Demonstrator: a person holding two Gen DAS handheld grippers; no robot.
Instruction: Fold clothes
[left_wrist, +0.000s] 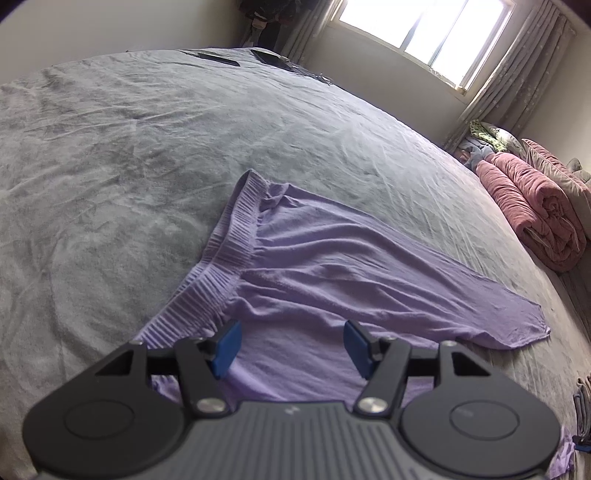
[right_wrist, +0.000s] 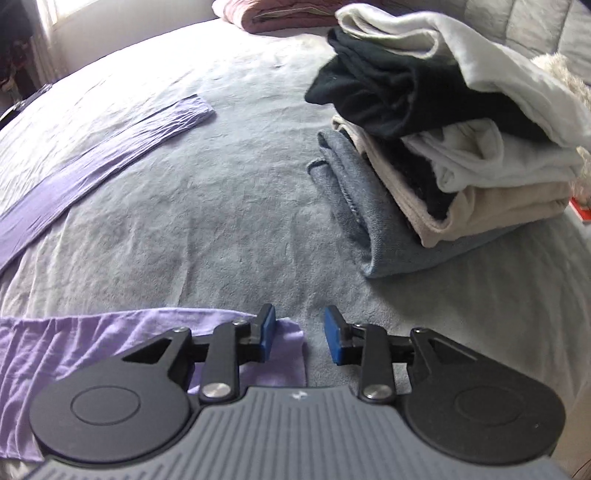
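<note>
Lilac trousers (left_wrist: 332, 266) lie spread on the grey bed sheet (left_wrist: 110, 147), their ribbed waistband (left_wrist: 229, 251) at the left and one leg running out to the right. My left gripper (left_wrist: 291, 332) hovers open just above the fabric below the waistband, with nothing between its blue pads. In the right wrist view one trouser leg (right_wrist: 92, 155) stretches across the upper left, and the other leg's end (right_wrist: 74, 343) lies flat at the lower left. My right gripper (right_wrist: 299, 317) is open at that end's corner; its left finger is over the cloth and the gap shows mostly bare sheet.
A stack of folded clothes (right_wrist: 443, 147) in white, black, beige and grey-blue stands on the bed at the right. A rolled pink quilt (left_wrist: 535, 206) and pillows lie along the bed's right side. Two dark flat objects (left_wrist: 218, 59) rest at the far end, below a bright window (left_wrist: 424, 26).
</note>
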